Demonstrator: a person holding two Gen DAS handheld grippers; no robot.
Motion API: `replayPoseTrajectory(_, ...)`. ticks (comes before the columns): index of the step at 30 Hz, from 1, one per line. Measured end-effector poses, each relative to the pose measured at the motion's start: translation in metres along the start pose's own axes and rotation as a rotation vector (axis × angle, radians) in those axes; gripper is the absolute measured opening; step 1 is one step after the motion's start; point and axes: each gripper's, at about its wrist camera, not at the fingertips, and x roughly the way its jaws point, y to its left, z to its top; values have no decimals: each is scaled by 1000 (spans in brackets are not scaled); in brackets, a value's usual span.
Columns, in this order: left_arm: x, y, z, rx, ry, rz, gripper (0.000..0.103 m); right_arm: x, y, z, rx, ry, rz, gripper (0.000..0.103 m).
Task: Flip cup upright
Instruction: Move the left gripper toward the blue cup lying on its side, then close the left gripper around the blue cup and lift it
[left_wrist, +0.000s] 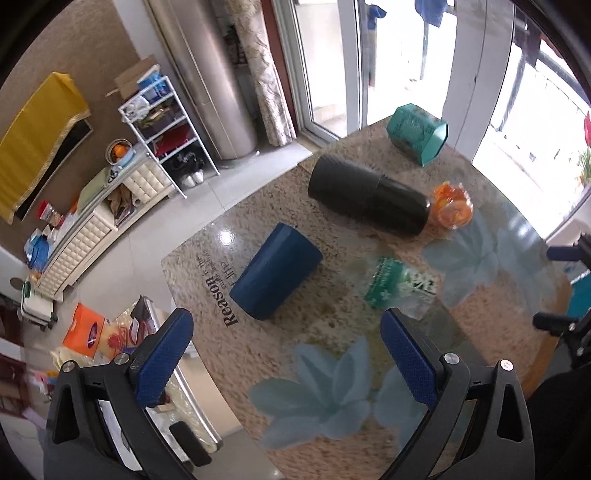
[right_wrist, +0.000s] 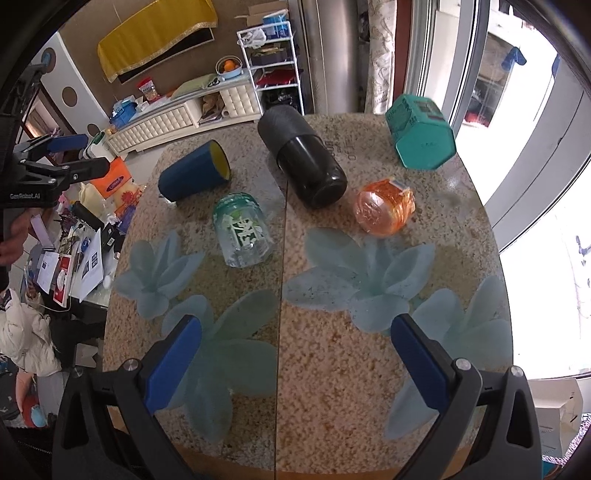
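A dark blue cup (left_wrist: 276, 271) with a yellow inside lies on its side on the glass table; in the right wrist view (right_wrist: 194, 172) its mouth faces right. A clear glass cup (right_wrist: 243, 230) with green print also lies on its side; it shows in the left wrist view (left_wrist: 400, 286). My left gripper (left_wrist: 286, 356) is open and empty, above the table's near edge, short of the blue cup. My right gripper (right_wrist: 295, 354) is open and empty over the table's near half. The left gripper also shows at the left edge of the right wrist view (right_wrist: 70, 155).
A black cylinder (right_wrist: 303, 162) lies on its side mid-table. A teal hexagonal box (right_wrist: 421, 131) lies at the far right. An orange wrapped ball (right_wrist: 384, 212) sits next to the cylinder. The table (right_wrist: 332, 369) has a flower pattern. A cluttered lower table (right_wrist: 81, 258) stands at left.
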Motion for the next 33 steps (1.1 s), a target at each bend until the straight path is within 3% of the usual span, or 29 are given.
replayPoseTrajectory(13,87,21,29,170,159,-32,102,33,-25,19,1,110,0,103)
replayPoseTrajectory(17,118,20,29,238,233,-79,102,42,-28,21,-8,151,3,103)
replayPoseTrajectory(22,153,17,24,327,278,-87,102,53,-34,23,-16,187,30,103)
replayPoseTrajectory(33,204,40,29,296,379,-146,102,79,-50,30,13,255,47,103)
